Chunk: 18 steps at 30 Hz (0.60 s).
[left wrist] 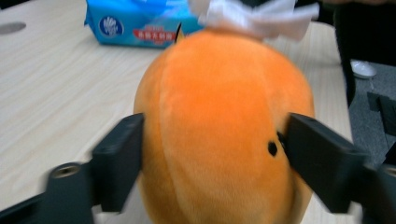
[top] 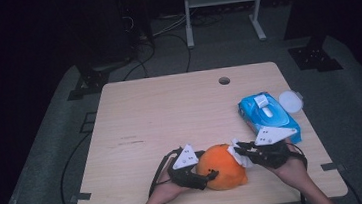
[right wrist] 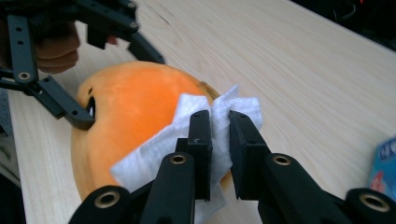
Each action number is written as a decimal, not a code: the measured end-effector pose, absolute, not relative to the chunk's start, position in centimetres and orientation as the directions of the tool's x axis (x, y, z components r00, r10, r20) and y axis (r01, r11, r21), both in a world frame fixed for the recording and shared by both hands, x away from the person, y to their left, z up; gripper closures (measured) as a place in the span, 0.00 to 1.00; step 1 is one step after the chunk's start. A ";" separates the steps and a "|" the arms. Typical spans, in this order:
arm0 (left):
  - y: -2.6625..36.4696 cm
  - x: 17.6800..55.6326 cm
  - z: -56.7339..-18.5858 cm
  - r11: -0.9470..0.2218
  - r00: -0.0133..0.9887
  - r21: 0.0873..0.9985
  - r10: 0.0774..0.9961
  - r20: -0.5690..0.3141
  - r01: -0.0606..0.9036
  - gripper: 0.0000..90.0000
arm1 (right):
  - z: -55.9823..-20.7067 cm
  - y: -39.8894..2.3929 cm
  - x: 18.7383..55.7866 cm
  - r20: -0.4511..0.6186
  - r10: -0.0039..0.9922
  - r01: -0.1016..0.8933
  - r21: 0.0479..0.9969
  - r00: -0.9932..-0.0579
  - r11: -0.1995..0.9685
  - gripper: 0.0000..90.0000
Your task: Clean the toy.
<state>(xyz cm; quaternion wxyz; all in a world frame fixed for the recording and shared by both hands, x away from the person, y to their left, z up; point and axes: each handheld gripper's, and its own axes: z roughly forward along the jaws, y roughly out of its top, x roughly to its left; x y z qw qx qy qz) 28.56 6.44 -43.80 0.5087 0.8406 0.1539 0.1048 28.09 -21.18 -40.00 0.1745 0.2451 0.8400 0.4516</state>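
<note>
Right now the left tool [top: 203, 176] is bracketing an orange plush toy [top: 221, 167], its flat black jaws standing at the two flanks of the rounded body; in the left gripper view they are meeting the fuzzy pile, though whether they are pressing in or merely resting I cannot tell. That toy is sitting near the front edge of the pale wood-grain worktop [top: 170, 113], egg-shaped, soft and short-napped, with a faint seam running down it and a small dark dot [left wrist: 272, 148] low on one side. Meanwhile the right tool [right wrist: 219, 140] is pinching a crumpled white tissue [right wrist: 187, 135], jaws drawn together on the dimpled paper, and is holding it against the top of the plush. Behind, a glossy blue wipes pack [top: 268, 116] is lying flat, bearing a red label strip and a round leaf logo whose lettering is too small to read, with a white round lid [top: 290, 101] just beside it
</note>
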 end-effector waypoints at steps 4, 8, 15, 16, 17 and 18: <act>5.9 28.0 -43.4 -0.443 0.932 0.892 0.352 0.083 0.088 0.19 | -39.7 -19.7 27.5 -0.089 0.527 0.204 0.858 -0.845 0.471 0.88; 6.3 28.3 -43.9 -0.459 0.927 0.880 0.371 0.064 0.123 0.32 | -39.9 -19.3 27.5 -0.111 0.519 0.193 0.846 -0.848 0.497 0.88; 7.5 29.3 -44.3 -0.435 0.912 0.875 0.411 -0.017 0.212 0.34 | -40.5 -21.1 28.1 -0.082 0.539 0.227 0.845 -0.838 0.483 0.88; 7.5 29.3 -44.3 -0.435 0.912 0.875 0.411 -0.017 0.212 0.34 | -40.5 -21.1 28.1 -0.082 0.539 0.227 0.845 -0.838 0.483 0.88; 7.8 29.7 -44.5 -0.422 0.905 0.875 0.423 -0.042 0.238 0.34 | -40.5 -21.1 27.9 -0.080 0.540 0.231 0.844 -0.838 0.484 0.88; 7.9 29.8 -44.6 -0.416 0.902 0.874 0.428 -0.055 0.250 0.34 | -40.5 -21.0 27.8 -0.077 0.537 0.229 0.848 -0.840 0.478 0.88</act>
